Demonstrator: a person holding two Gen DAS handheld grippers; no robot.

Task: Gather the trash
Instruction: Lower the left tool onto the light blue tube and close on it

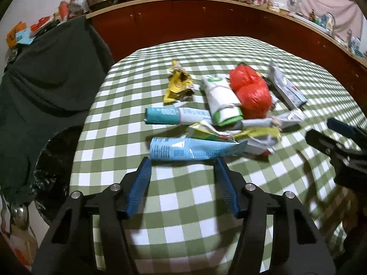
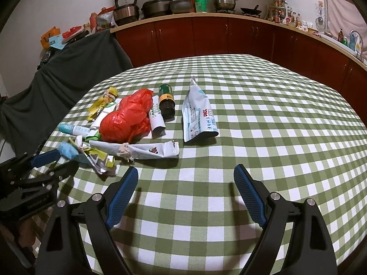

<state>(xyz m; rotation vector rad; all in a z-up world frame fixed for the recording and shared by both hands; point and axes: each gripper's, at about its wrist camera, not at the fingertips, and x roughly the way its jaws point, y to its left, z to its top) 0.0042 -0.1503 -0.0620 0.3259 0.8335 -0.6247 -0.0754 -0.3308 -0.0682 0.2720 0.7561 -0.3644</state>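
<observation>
Right wrist view: counter [image 2: 252, 114] covered in green-white check cloth, red-brown cabinets [image 2: 206, 36] behind with pots [image 2: 158, 6], a rice cooker [image 2: 126, 9], a green flask [image 2: 200, 0] and bottles along the top. Dark cloth [image 2: 68, 64] draped over something at the counter's left edge. Black-lined bin [image 1: 52, 160] sits low beside the counter, left side, seen from left wrist.

Trash sits in a loose heap on the counter's left half: red bag [image 2: 128, 119] in the middle, dark bottle [image 2: 166, 102] lying just right of it, white roll [image 2: 157, 119] between them. White pouch [image 2: 197, 114] a bit apart to the right. White wrapper [image 2: 142, 150] tied with string at the near edge of the heap. Yellow wrapper [image 1: 177, 84] on the far left, teal tube [image 1: 174, 115] near it.

Left gripper [image 1: 183, 160] fingers wide, blue pouch [image 1: 195, 152] lying across just past the tips, contact unclear. Crumpled yellow-white wrappers [image 1: 240, 135] pile right behind the pouch. Right gripper [image 2: 185, 171] fingers wide, holding nothing, over bare cloth near the tied wrapper.
</observation>
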